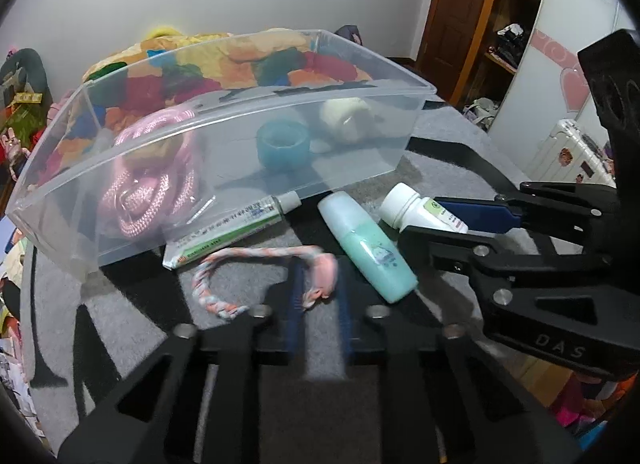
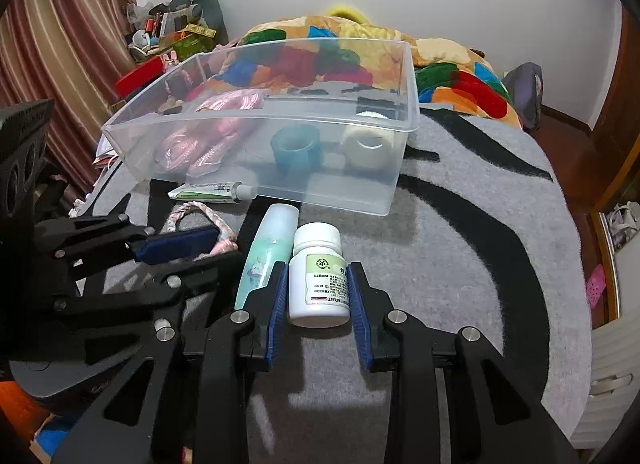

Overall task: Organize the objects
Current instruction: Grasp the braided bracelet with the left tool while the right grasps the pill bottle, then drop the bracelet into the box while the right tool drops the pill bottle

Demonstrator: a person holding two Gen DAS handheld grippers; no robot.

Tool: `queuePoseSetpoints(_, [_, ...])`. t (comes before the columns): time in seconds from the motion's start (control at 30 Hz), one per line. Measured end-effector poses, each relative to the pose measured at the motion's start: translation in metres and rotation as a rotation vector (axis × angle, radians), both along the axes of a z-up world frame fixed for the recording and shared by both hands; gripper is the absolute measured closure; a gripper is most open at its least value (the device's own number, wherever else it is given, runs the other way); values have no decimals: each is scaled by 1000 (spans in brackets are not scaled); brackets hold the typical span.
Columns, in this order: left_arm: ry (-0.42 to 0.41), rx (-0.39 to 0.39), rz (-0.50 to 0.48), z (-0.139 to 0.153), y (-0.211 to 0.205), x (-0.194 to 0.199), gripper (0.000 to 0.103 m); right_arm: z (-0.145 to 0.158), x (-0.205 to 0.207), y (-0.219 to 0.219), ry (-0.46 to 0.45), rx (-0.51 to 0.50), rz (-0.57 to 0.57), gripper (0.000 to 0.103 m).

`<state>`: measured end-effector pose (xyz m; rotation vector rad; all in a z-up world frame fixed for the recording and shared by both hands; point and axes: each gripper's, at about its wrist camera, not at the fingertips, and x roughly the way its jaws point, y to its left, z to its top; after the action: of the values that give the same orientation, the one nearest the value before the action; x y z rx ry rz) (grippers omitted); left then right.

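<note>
A grey-and-black felt-covered bench (image 2: 460, 248) carries a clear plastic bin (image 2: 384, 192); before it, the right tool (image 2: 317, 288) brackets a white pill bottle (image 2: 318, 276), the left tool (image 1: 318, 288) straddles a braided pink rope ring (image 1: 240, 264), both parted.

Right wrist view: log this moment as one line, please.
right gripper: astride white pill bottle, jaws open | left gripper: open at braided rope toy | clear plastic bin: untouched

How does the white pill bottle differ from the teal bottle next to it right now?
The white pill bottle stands upright; the teal bottle lies flat on the mat. The pill bottle is short and squat with a ribbed white cap, while the teal bottle is long and slim. The pill bottle sits between the right tool pads; the teal bottle lies just outside them. Both are outside the clear bin.
</note>
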<state>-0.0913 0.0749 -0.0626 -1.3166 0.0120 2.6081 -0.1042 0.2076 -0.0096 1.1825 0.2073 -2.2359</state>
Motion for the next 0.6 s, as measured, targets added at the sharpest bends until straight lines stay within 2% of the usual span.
queuePoseSetpoints(0.23, [23,57,19,15,-15,16,92,18,7,6,37,-33,-7,76])
queuePoseSetpoints(0.5, [132,151,75,67,-51,29,93,56,11,3,122,-90,-4,76])
queuePoseSetpoints(0.6, [182,157,100,86,-62,29,93,70,10,0,154,-112,-5,76])
